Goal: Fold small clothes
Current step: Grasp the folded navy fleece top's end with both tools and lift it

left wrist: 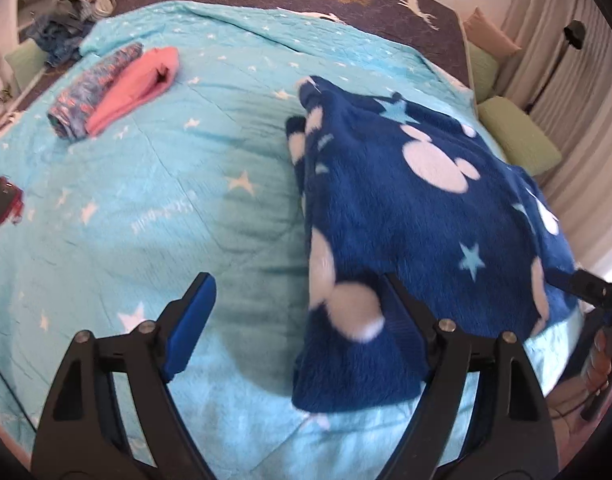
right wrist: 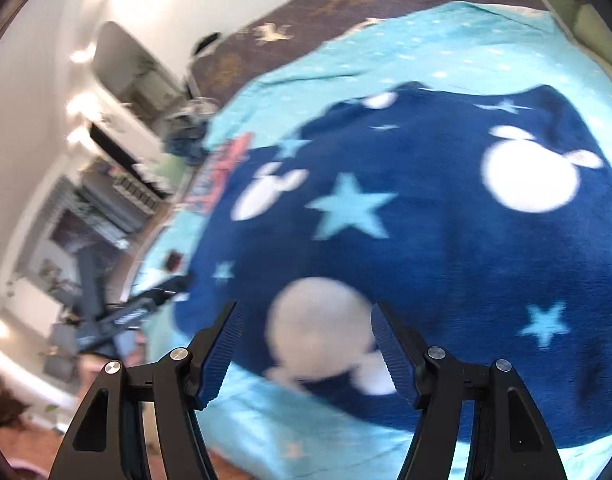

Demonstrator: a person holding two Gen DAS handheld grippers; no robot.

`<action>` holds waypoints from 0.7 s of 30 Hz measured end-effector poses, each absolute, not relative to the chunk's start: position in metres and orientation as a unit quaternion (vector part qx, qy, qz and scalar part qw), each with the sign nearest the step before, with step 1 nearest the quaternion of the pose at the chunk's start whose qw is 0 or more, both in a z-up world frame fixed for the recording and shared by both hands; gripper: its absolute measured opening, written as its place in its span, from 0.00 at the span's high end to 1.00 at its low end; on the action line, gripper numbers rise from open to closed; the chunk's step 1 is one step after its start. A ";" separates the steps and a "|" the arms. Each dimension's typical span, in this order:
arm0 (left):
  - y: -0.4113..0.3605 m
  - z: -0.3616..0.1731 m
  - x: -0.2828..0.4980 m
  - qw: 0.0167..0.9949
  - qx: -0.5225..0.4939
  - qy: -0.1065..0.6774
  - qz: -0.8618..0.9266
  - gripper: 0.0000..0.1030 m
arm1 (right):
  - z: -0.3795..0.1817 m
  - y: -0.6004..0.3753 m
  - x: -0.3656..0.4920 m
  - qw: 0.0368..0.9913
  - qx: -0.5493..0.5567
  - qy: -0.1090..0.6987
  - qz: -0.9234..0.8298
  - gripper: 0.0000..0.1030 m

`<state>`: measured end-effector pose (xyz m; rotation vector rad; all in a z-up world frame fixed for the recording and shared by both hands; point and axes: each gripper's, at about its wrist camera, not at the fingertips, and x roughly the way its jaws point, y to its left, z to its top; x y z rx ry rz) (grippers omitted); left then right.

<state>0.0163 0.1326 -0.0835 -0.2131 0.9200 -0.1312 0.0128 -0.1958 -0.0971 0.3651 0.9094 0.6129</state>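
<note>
Black claw arms with blue pads fill the bottom of both wrist views. Left claw (left wrist: pixel 294 320): jaws wide, nothing pinched. Its right pad sits at or under the near-left corner of the navy fleece garment (left wrist: pixel 426 208), its left pad over bare quilt. Right claw (right wrist: pixel 306 344): jaws also wide, empty, hovering over the garment's near hem, above a white mouse-head print.

Garment location: right half of the bed, on the turquoise star quilt (left wrist: pixel 166 200), near edge close to the bed's near edge. It appears already doubled along its left side. Two folded pieces, a pink one (left wrist: pixel 138 88) and a patterned one (left wrist: pixel 94 88), lie side by side, touching, toward the far-left corner.

Step in hand, as judged: seize the near hem at two corners for the next fold.
- Lower each claw until one pad slides under the fleece edge, then close; thick pile needs a deep bite.
- Catch every layer at the left corner, else the fold splits.
- Lift both corners together and level.

Hard to read:
- Right view is motion-blurred; the hem line is uncertain.
- Whether the left claw's right pad touches the fabric cannot be told.
- Garment type is unclear, and its right edge is cut off.
- Small dark red object (left wrist: pixel 4 200) at the bed's left edge, unidentified.
</note>
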 end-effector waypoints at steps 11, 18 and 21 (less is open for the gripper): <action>0.142 -0.107 0.009 0.863 -0.153 0.467 -0.121 0.20 | -0.140 -0.189 0.033 0.795 0.221 0.495 0.271 0.35; 0.135 -0.105 0.012 0.852 -0.165 0.471 -0.156 0.33 | -0.111 -0.174 0.021 0.804 0.198 0.461 0.319 0.34; 0.127 -0.105 0.016 0.849 -0.164 0.469 -0.181 0.70 | -0.138 -0.171 0.031 0.796 0.178 0.495 0.298 0.33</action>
